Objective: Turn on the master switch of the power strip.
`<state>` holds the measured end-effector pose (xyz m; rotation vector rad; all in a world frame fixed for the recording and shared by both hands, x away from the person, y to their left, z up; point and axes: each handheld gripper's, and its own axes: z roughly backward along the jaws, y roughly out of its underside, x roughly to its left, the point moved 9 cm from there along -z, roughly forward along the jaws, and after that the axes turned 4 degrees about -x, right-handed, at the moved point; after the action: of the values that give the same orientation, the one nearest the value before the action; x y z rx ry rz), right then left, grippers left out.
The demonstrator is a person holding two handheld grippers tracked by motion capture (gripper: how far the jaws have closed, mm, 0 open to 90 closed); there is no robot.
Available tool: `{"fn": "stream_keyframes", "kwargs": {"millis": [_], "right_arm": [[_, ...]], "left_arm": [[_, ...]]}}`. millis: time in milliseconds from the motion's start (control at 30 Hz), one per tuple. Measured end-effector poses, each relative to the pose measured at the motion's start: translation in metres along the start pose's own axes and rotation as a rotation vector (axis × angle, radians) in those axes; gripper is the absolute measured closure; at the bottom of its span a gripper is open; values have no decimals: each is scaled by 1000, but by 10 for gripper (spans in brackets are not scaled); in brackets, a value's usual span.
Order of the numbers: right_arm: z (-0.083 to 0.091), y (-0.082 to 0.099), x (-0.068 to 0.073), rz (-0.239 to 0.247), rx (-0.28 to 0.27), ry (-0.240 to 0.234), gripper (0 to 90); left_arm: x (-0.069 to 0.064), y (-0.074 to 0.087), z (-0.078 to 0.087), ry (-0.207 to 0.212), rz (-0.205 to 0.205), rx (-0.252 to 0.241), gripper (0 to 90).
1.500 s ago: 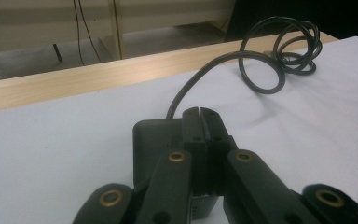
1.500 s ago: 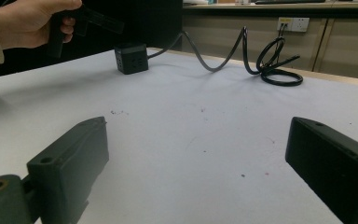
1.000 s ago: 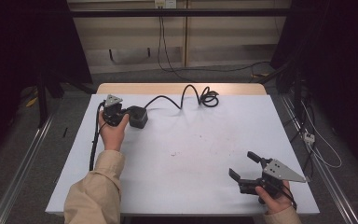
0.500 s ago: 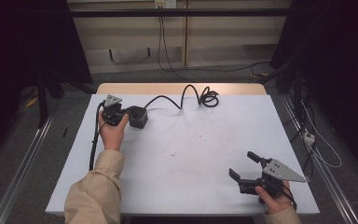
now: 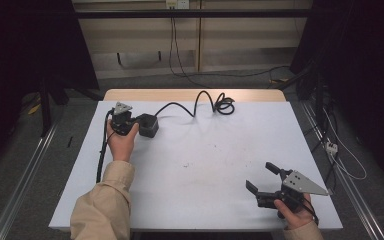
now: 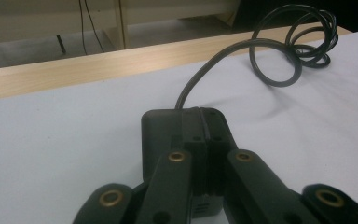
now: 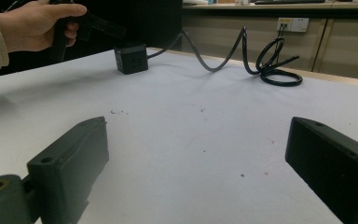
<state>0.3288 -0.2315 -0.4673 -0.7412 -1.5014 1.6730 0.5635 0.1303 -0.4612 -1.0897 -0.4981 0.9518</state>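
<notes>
The left gripper [image 6: 204, 186] is clamped on the black power cube [image 5: 149, 125], which sits beside the table's [image 5: 205, 195] far-left corner. Lifting or relocation appears pending. The right gripper [image 5: 265, 179], jaws apart, waits well apart from the cube.

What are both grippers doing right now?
Left gripper: closed on the black power cube.
Right gripper: open, holding nothing.

Left gripper [image 5: 134, 124] at far-left of white table [image 5: 205, 165], against black cube [image 5: 148, 125]. Cable [image 5: 200, 102] coiled toward far edge. Right gripper [image 5: 262, 180] near right corner, jaws apart, nothing between.
</notes>
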Motion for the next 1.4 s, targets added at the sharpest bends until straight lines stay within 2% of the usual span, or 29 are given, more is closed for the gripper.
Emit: {"fn": "stream_keyframes", "kwargs": {"millis": [467,1100,1400], "right_arm": [[0,0,0,1,0,0,55],[1,0,-1,1,-2,1,55],[1,0,0,2,-1,-1,56]], "left_arm": [[1,3,-1,-10,-17,16,900],[0,6,-4,-15,-19,27,900],[0,7,-3,-13,-40,35,900]]}}
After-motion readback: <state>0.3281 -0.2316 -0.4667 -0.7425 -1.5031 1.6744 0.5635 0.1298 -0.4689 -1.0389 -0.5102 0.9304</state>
